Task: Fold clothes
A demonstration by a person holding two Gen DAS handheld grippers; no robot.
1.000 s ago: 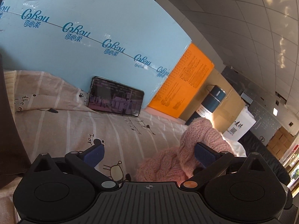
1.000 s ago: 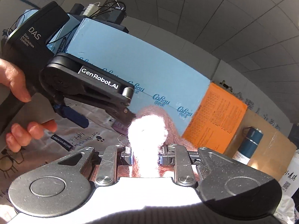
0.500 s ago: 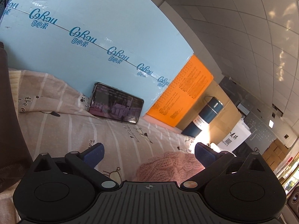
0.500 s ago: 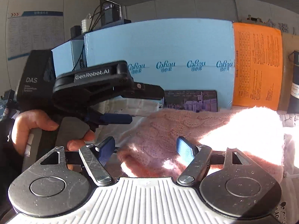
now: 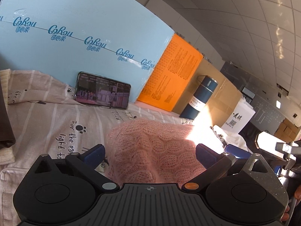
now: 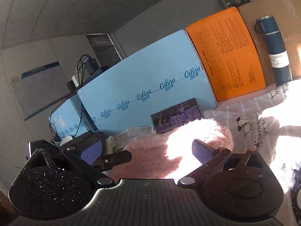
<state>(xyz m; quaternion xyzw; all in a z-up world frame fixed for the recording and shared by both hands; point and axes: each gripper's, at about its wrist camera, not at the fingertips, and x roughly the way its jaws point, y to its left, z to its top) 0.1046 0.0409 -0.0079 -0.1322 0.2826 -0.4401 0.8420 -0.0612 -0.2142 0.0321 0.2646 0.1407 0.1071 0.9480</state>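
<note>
A pink cable-knit sweater (image 5: 150, 146) lies bunched on the striped cartoon-print sheet (image 5: 56, 124). My left gripper (image 5: 150, 150) is open just above it, with the knit between the blue pads but touching neither. My right gripper (image 6: 146, 148) has its jaws opening wide. The sweater (image 6: 150, 156) lies in front of and below it, partly washed out by sunlight, and no pad presses on it. The right gripper's metal body (image 5: 267, 150) shows at the right edge of the left wrist view.
A phone (image 5: 102, 90) with its screen lit leans against a long light-blue box (image 5: 84, 28). An orange box (image 5: 173, 71), a dark blue flask (image 5: 201, 98), a cardboard box and a white carton (image 5: 239, 118) stand along the back. A dark brown object (image 5: 5, 116) is at the left edge.
My right gripper let go of the pink sweater, opened wide, rolled and pulled back. The sweater dropped from a raised bunch onto the sheet. My left gripper shifted slightly and stayed open.
</note>
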